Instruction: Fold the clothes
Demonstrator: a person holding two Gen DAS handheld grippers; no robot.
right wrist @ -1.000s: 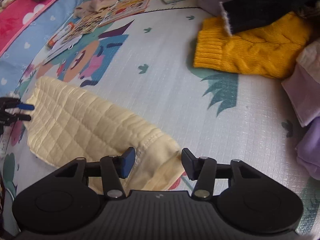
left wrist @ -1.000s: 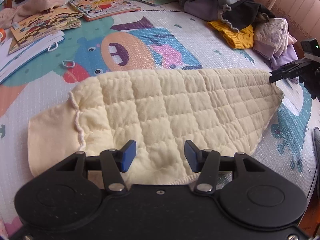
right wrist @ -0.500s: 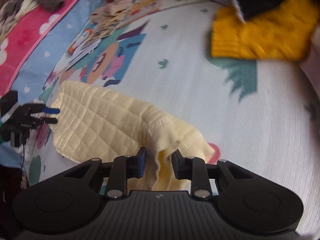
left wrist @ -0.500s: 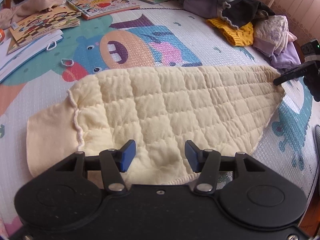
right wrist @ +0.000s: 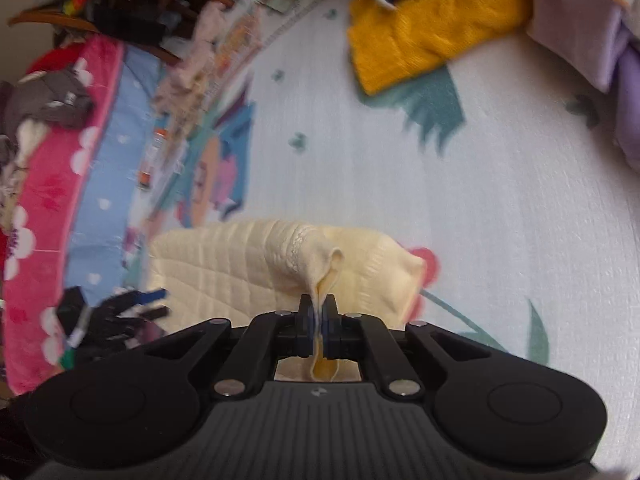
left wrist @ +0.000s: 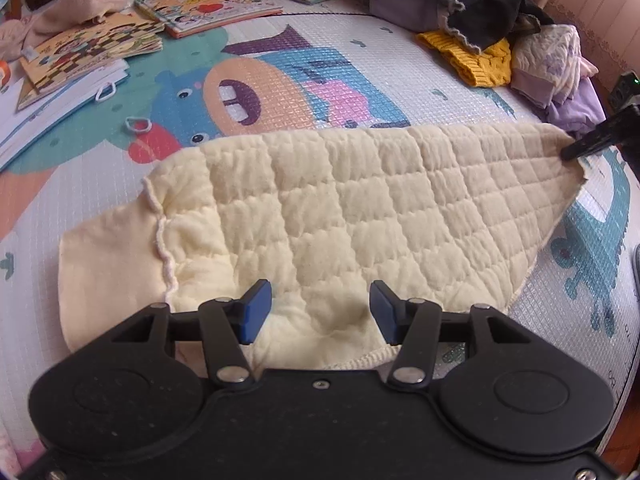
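A cartoon-printed play mat (left wrist: pixel 304 92) covers the floor, with picture books (left wrist: pixel 208 8) scattered at its far edge and a heap of unfolded clothes (left wrist: pixel 516 60) beyond the fingers to the right, a yellow knit sweater (right wrist: pixel 432 28) among them. Spread flat across the mat lies the cream quilted garment (left wrist: pixel 352 224), its near hem running right under the left gripper (left wrist: pixel 316 306).

That left gripper has its blue-padded fingers (left wrist: pixel 256 304) spread wide apart with the quilted cloth lying between and just ahead of them, not pinched; it sits much as it did a second ago. The change is on the other side. The right gripper (right wrist: pixel 319 318) was open over the garment's end a second ago, was narrowing around a bunched fold half a second ago, and now has its fingers pressed together on a pinch of the cream fabric, which rises in a small peak just ahead of the fingertips (a bit of cloth also pokes out behind them). In the left wrist view the right gripper's dark tip meets the garment's far right corner, which looks slightly drawn up. The right wrist view is blurred, and its view has tilted, with the sweater now further up and to the right of the fingers.
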